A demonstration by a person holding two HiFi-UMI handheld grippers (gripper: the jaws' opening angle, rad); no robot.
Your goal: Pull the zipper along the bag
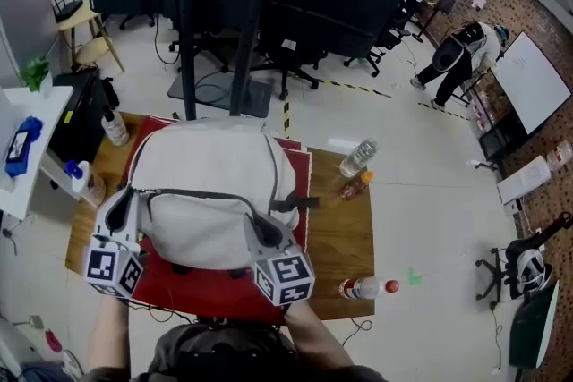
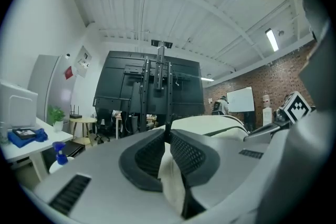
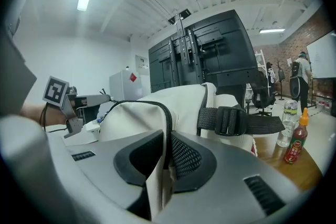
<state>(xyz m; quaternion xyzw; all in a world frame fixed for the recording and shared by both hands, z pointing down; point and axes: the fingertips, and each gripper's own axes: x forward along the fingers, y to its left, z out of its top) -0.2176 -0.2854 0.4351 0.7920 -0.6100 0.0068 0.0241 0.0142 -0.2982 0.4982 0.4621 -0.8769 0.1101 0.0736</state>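
Observation:
A white bag (image 1: 210,183) lies on a red cloth (image 1: 201,292) on the wooden table (image 1: 340,237). Its dark zipper (image 1: 197,193) runs across the top from left to right. My left gripper (image 1: 131,194) is at the zipper's left end. In the left gripper view it (image 2: 168,134) is shut, with a dark zipper pull (image 2: 168,129) sticking up at its tips and white fabric between the pads. My right gripper (image 1: 254,217) is at the zipper's right end. In the right gripper view it (image 3: 169,136) is shut on the bag's fabric (image 3: 157,181) right by the zipper (image 3: 157,107).
A black strap with a buckle (image 3: 231,120) hangs off the bag's right side. On the table stand a clear bottle (image 1: 357,158), a sauce bottle (image 1: 355,184), a red-capped bottle (image 1: 363,287) lying near the front edge, and a spray bottle (image 1: 82,179) at the left. A black frame (image 1: 233,13) rises behind.

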